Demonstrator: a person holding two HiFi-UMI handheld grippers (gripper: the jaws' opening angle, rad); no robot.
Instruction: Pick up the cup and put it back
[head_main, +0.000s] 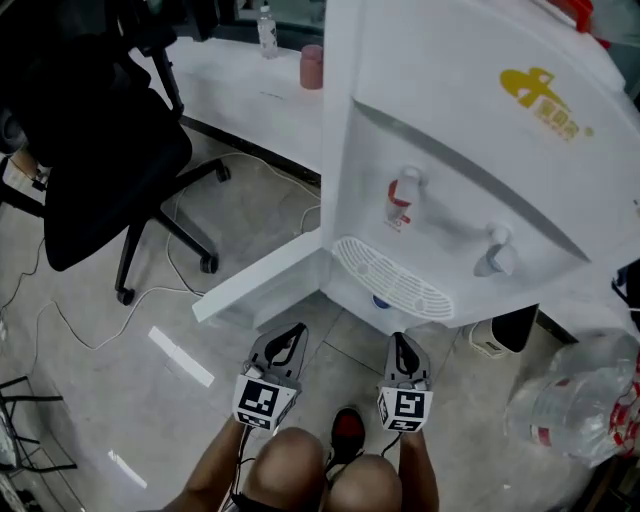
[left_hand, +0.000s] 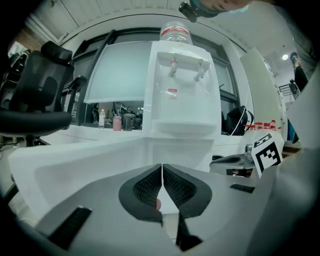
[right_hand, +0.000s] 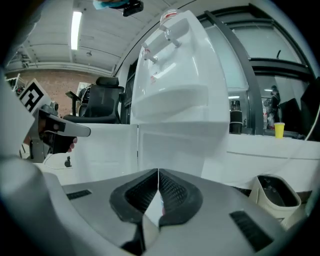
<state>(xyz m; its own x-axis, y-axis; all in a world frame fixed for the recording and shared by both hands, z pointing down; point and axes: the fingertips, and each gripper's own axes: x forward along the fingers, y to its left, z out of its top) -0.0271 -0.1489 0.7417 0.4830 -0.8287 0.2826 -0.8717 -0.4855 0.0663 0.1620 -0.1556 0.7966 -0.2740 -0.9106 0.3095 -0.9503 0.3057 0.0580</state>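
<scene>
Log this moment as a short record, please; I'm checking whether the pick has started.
left gripper: shut, empty
right gripper: shut, empty
position: both low, in front of the water dispenser
pink cup: on the desk beside the dispenser, far from both grippers
office chair: left of the dispenser
pick: not yet begun

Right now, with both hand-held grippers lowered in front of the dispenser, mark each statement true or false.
1. The left hand-held gripper and the right hand-held gripper are both shut and empty. True.
2. One hand-held gripper grips a cup. False: the pink cup stands on the desk.
3. In the head view, a black office chair stands left of the water dispenser. True.
4. A cup stands on the drip tray. False: it is bare.
</scene>
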